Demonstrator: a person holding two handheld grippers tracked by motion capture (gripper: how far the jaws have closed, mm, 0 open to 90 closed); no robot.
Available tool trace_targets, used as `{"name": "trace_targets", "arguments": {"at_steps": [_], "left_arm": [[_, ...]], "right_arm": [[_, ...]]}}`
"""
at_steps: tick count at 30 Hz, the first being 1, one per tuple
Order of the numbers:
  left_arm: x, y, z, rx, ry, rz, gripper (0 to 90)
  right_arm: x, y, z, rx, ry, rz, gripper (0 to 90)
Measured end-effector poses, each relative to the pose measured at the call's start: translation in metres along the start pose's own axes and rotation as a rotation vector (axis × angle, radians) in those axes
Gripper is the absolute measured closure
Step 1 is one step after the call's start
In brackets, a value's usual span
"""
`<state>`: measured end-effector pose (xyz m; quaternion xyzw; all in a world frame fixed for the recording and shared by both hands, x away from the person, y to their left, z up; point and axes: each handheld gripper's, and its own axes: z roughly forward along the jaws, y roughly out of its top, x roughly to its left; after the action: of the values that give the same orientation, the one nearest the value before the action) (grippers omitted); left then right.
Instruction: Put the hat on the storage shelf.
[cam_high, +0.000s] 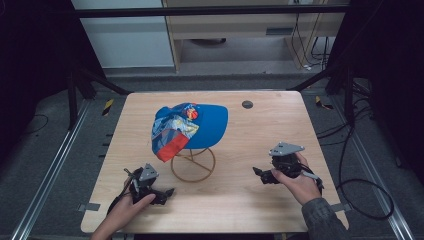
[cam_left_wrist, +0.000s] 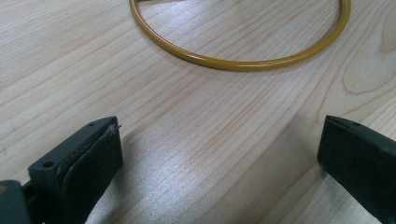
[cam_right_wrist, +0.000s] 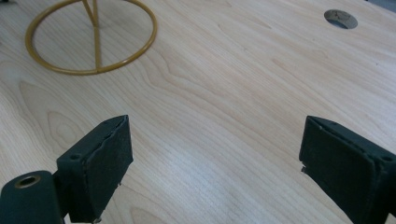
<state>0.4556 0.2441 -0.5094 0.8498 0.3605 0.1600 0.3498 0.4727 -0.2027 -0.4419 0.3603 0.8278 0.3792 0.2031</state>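
Blue cap: a blue baseball cap (cam_high: 207, 125) sits on top of a wire stand near the middle of the bench, its crown toward the right in the high view.
Patterned cloth: a scarf-like cloth (cam_high: 172, 132) in blue, red and pale tones drapes over the cap's left side and hangs down past the stand's top; whether it is part of the cap or a separate piece is hard to tell.
Stand: a mustard-yellow wire hat stand (cam_high: 193, 165) with a round ring base lying flat on the wood; the ring (cam_left_wrist: 243, 63) lies ahead of the left fingers, and the ring with its spokes (cam_right_wrist: 91, 39) lies up and left of the right fingers.
Bench: pale wood-grain bench (cam_high: 260, 200), with a small round cable hole (cam_high: 247, 104) near its far edge.
Left gripper: left gripper (cam_high: 168, 192) held low at the bench's near left, just beside the ring base; its fingers (cam_left_wrist: 93, 158) stand wide apart with nothing between them.
Right gripper: right gripper (cam_high: 258, 172) held at the near right, apart from the stand; its fingers (cam_right_wrist: 109, 163) are spread wide over bare wood, gripping nothing.
Hands: the person's left hand (cam_high: 127, 207) and right hand (cam_high: 300, 185) each wrap a gripper's body.
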Motion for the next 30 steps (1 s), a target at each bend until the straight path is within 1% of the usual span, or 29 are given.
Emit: {"name": "trace_targets", "arguments": {"at_steps": [10, 15, 16, 20, 25, 26, 29, 30], "left_arm": [[0.0, 0.0, 0.0, 0.0, 0.0, 0.0, 0.0], [0.0, 0.0, 0.0, 0.0, 0.0, 0.0, 0.0], [0.0, 0.0, 0.0, 0.0, 0.0, 0.0, 0.0], [0.0, 0.0, 0.0, 0.0, 0.0, 0.0, 0.0], [0.0, 0.0, 0.0, 0.0, 0.0, 0.0, 0.0], [0.0, 0.0, 0.0, 0.0, 0.0, 0.0, 0.0], [0.0, 0.0, 0.0, 0.0, 0.0, 0.0, 0.0], [0.0, 0.0, 0.0, 0.0, 0.0, 0.0, 0.0]], "right_arm": [[0.0, -0.014, 0.006, 0.017, 0.006, 0.016, 9.7], [0.001, -0.022, 0.011, 0.026, 0.012, 0.018, 9.7], [0.002, -0.025, 0.013, 0.03, 0.015, 0.025, 9.7], [0.002, -0.027, 0.016, 0.037, 0.016, 0.027, 9.7], [0.001, -0.031, 0.02, 0.034, 0.014, 0.041, 9.7], [0.001, -0.033, 0.022, 0.035, 0.01, 0.051, 9.7], [0.0, -0.034, 0.023, 0.036, 0.004, 0.054, 9.8], [-0.001, -0.035, 0.025, 0.036, 0.0, 0.072, 9.8]]}}
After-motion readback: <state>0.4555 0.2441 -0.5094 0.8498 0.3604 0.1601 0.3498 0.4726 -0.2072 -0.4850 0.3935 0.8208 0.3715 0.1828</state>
